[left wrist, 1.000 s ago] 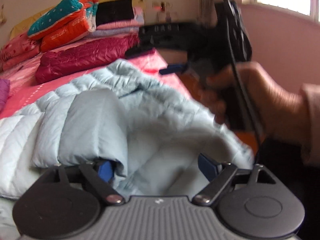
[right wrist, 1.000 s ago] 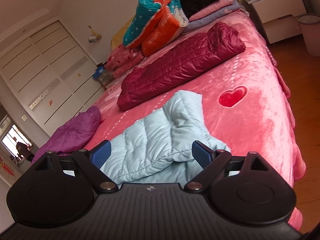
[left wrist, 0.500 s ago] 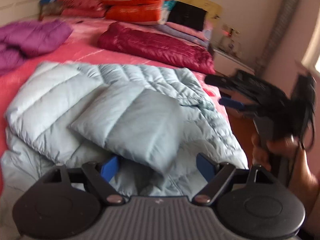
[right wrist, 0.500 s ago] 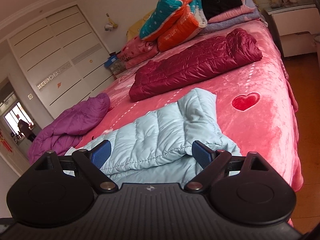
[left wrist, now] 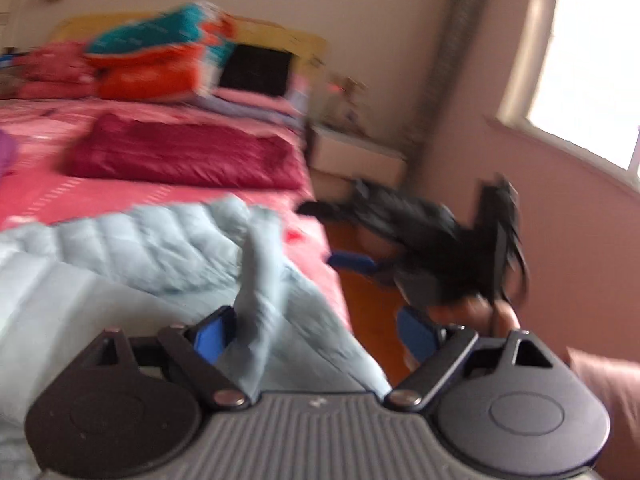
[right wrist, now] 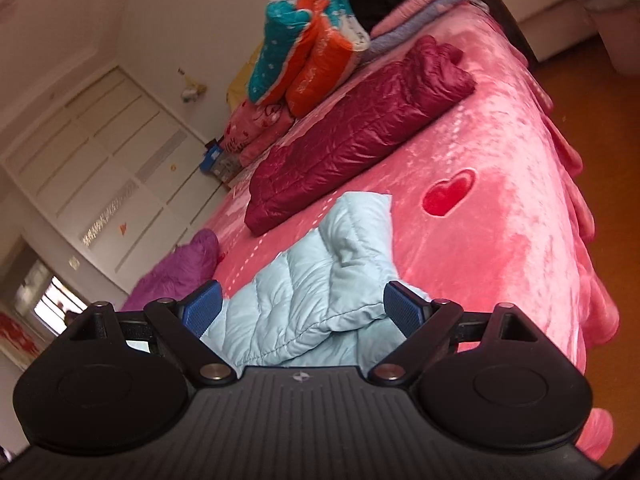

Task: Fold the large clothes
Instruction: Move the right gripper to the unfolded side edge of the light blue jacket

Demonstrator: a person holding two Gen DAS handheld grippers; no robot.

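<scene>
The pale blue down jacket (right wrist: 320, 292) lies on the pink bed (right wrist: 500, 220), at the near edge, with the maroon jacket (right wrist: 360, 140) at 12 o'clock. Both tongs — left gripper (left wrist: 316, 332) and right gripper (right wrist: 302, 308) — are spread and pinch nothing. The risk is that the slippery puffy layers spring back open, or slide toward the floor at 3 o'clock.

home bedroom | pink bed (right wrist: 500, 184) | stacked quilts (right wrist: 308, 40) | wardrobe (right wrist: 100, 160)
</scene>
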